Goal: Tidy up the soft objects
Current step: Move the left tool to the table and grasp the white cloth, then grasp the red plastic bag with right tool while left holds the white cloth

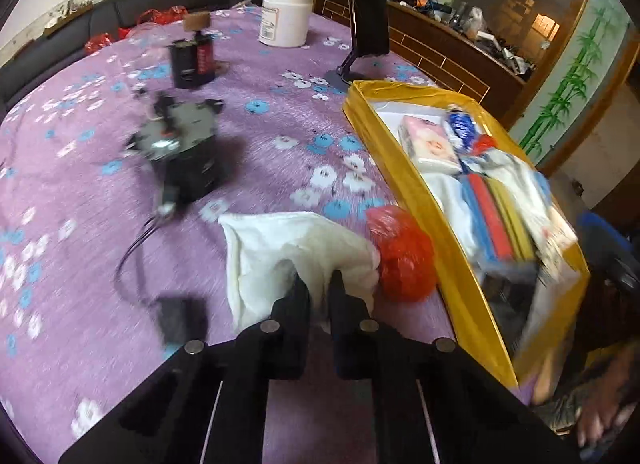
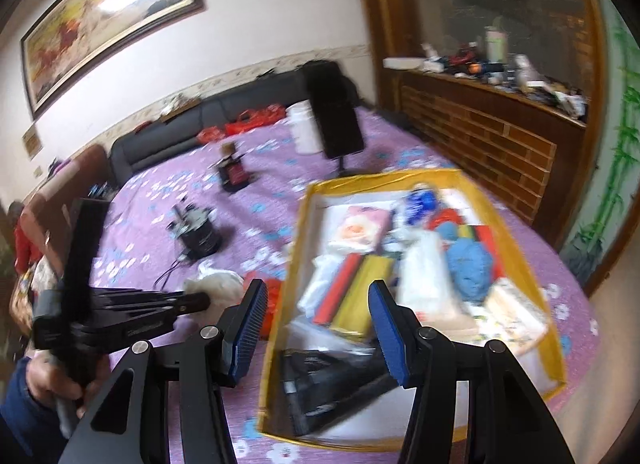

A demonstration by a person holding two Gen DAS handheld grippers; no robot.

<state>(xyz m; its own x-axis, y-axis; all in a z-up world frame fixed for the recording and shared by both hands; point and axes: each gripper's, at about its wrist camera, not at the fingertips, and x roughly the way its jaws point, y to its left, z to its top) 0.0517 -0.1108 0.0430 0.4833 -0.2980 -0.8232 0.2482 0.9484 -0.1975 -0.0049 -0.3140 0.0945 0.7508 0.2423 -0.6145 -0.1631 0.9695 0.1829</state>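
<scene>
On a bed covered with a purple floral sheet, the left gripper points down at a crumpled white cloth. Its two black fingers are drawn close together with a fold of the cloth's near edge pinched between their tips, so the tool is clenched on the cloth. The rest of the cloth spreads away from the fingertips toward the far left. Just to the right of the cloth, touching it, lies a bunched red plastic bag.

Right of both sits a long yellow box, its near end close to the gripper and its far end angled away. Inside are soft items: a pink and white packet, a blue and white packet, white cloths and red, blue and yellow folded pieces, blurred.

From the right wrist view, the right gripper hovers over the near left corner of the same box, its blue-padded fingers spread apart with nothing between them; it is released. To its left, a hand grips the left tool's handle, and the white cloth sits at that tool's tip.

Farther left on the sheet stand a dark round device with a cable, a dark box, a white jar and a black stand.
</scene>
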